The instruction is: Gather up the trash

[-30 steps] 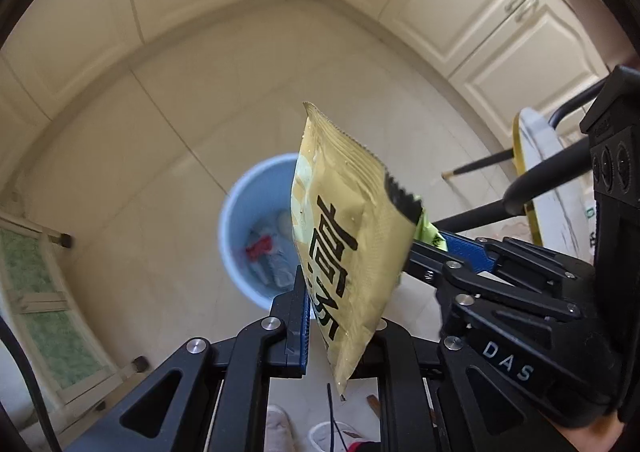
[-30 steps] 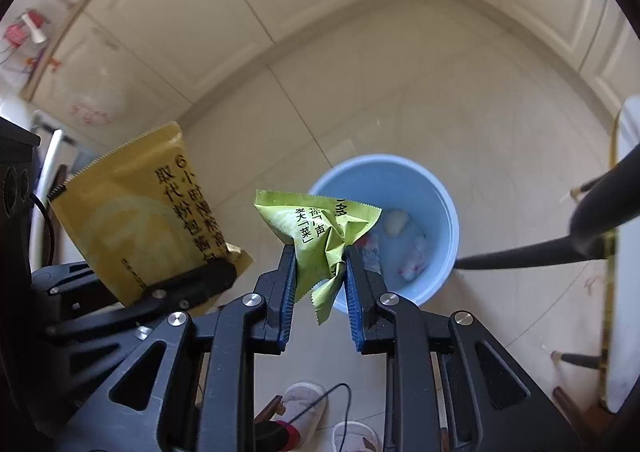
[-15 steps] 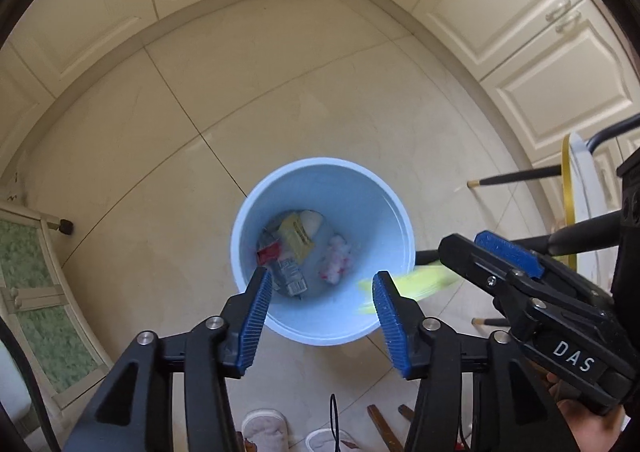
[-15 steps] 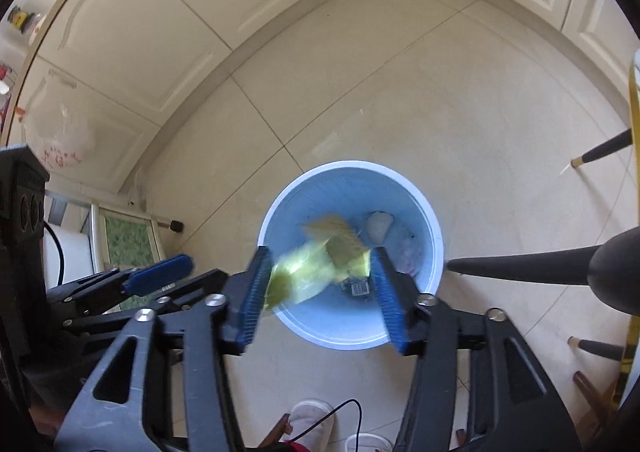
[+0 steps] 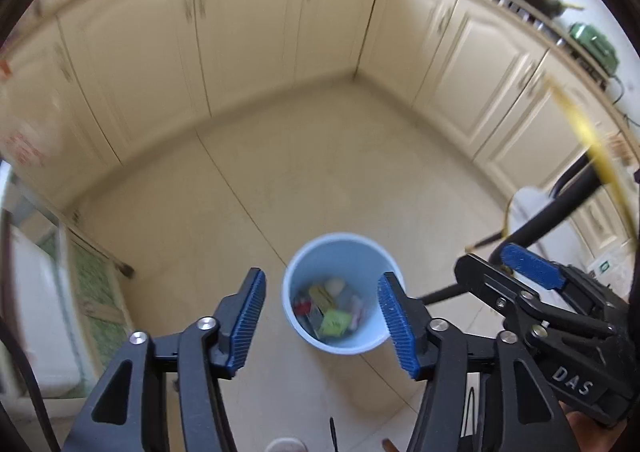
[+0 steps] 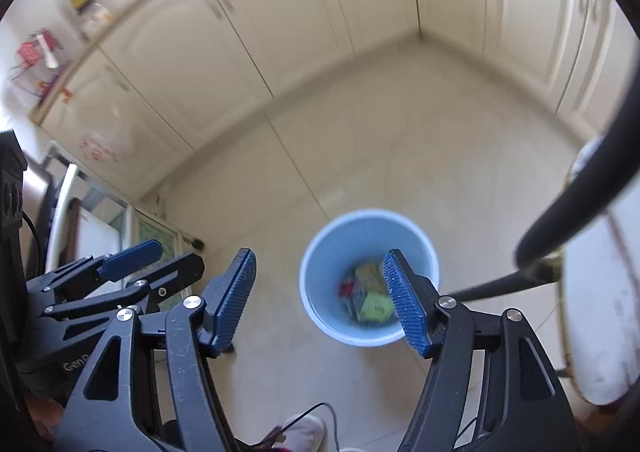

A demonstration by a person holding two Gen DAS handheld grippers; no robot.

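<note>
Ahead of my fingers, cream cabinets (image 5: pixel 248 36) meet in a corner above the tiled floor (image 5: pixel 320 172). Right of them, a black chair leg (image 6: pixel 492 286); left, a green-patterned panel (image 5: pixel 92 292).

White letters "DAS" stand on the black plastic body of the right gripper (image 5: pixel 532 272), seen at the lower right of the left wrist view. In the right wrist view, white letters "Gen", cut off after that, stand on the black plastic body of the left gripper (image 6: pixel 132 256) at the lower left. Red marks on a cream cabinet door (image 6: pixel 100 148) are too blurred to read. Print on the wrappers in the light blue round plastic bin (image 6: pixel 320 252) is unreadable.
</note>
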